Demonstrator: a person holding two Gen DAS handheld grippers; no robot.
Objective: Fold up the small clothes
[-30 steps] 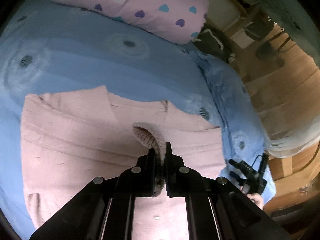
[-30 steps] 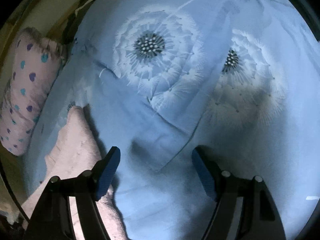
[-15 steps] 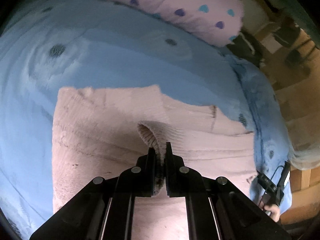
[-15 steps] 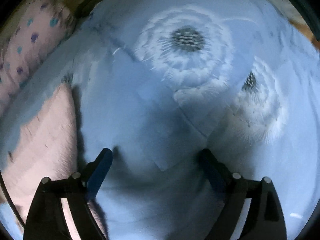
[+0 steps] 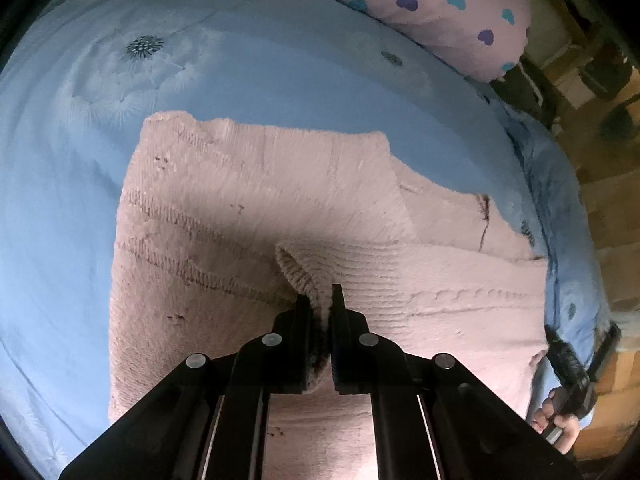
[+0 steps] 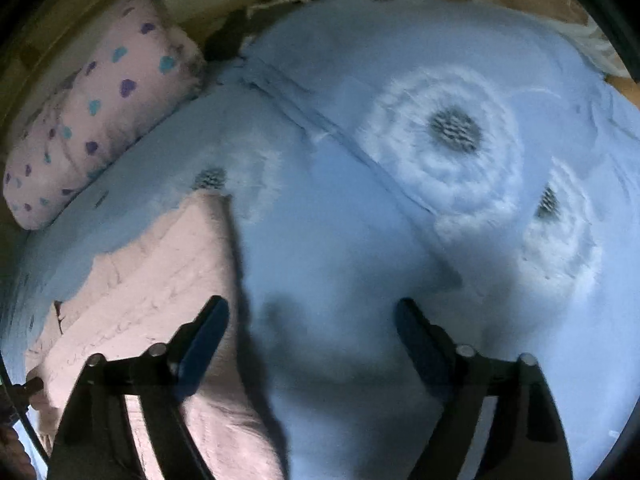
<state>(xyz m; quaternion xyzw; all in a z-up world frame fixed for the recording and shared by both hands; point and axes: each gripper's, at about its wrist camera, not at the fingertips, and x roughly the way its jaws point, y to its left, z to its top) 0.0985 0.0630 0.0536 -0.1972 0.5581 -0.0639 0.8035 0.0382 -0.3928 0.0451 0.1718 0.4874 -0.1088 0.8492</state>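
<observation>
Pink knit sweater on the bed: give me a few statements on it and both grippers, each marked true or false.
1. The left gripper is shut on a ribbed edge of the pink sweater. True.
2. The right gripper holds the sweater too. False: its jaws stand wide apart, empty, over the blue sheet.
3. The sweater lies on a bare wooden table. False: it lies on the blue sheet.
4. A heart-print pillow lies beyond the sweater. True.
5. In the right wrist view, the sweater lies left of the gripper. True.
</observation>
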